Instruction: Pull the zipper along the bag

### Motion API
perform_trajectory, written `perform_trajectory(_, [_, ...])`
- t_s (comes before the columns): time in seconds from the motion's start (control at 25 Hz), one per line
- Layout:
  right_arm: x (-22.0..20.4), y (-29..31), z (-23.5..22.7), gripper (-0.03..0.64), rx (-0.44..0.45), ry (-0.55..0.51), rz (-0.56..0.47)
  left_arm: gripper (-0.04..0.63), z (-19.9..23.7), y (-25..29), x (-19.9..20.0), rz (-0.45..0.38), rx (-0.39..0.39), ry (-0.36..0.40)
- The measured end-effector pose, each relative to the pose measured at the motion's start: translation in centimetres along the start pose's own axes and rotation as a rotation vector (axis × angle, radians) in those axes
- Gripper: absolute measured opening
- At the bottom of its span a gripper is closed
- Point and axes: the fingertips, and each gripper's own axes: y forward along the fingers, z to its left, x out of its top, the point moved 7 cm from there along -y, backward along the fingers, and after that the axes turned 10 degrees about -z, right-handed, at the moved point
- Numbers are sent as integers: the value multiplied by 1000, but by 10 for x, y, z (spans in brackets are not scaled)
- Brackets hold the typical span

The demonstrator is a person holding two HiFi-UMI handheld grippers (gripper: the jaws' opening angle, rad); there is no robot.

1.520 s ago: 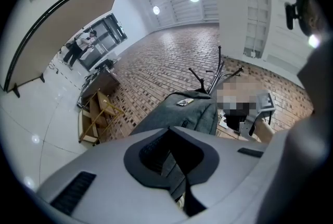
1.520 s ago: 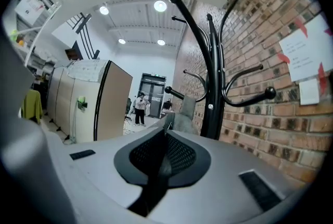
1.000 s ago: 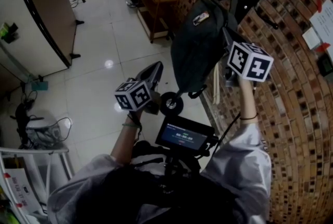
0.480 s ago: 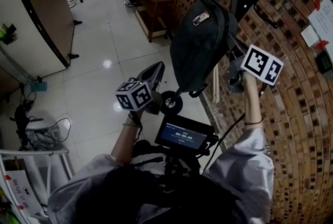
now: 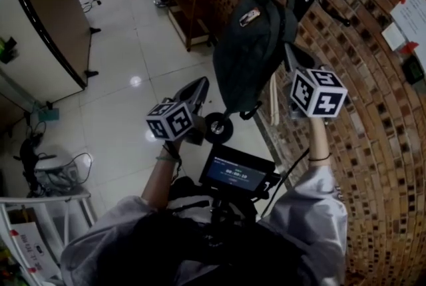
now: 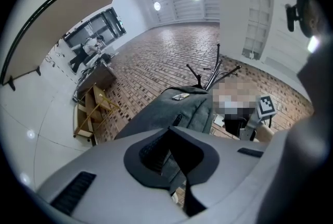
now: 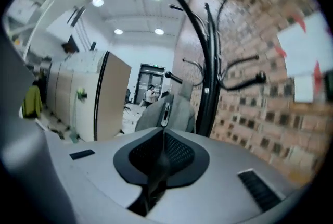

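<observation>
In the head view, the bag hangs at twelve o'clock, with your left gripper at its eight and your right gripper at its three. In the left gripper view, the jaws look clamped on the bag's lower edge; keep it taut. In the right gripper view, the jaws have just been closing and pinch narrow on what looks like the zipper pull. Draw it steadily along the track.

Nothing is legible: digits on the small screen, the wall papers and the bag badge are blurred.

sleeves: pale grey | wristbands: thin — both wrists | cubes: black-white markers
</observation>
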Motion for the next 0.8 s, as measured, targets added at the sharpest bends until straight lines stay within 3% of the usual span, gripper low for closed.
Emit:
perform_trajectory(0.08, [12,3,1,21,-12,-172,1,8,-3,2,-3,6,-5,1])
perform_trajectory(0.16, [16,7,2,94,8,-253,20,8,-5,3,-6,11,-12,1])
perform_trajectory(0.32, [17,16,9,95,-5,-439,54,8,-5,2,-3,5,-10,8])
perform_trajectory(0.6, [8,25,24,95,-37,-982,131,8,4,-3,5,-25,28,2])
perform_trajectory(0.72, [7,28,29,95,-61,-1120,139,8,7,-4,7,-35,39,-14])
perform_trajectory(0.8, [8,30,29,95,-65,-1141,128,6,6,-3,8,-42,36,-24])
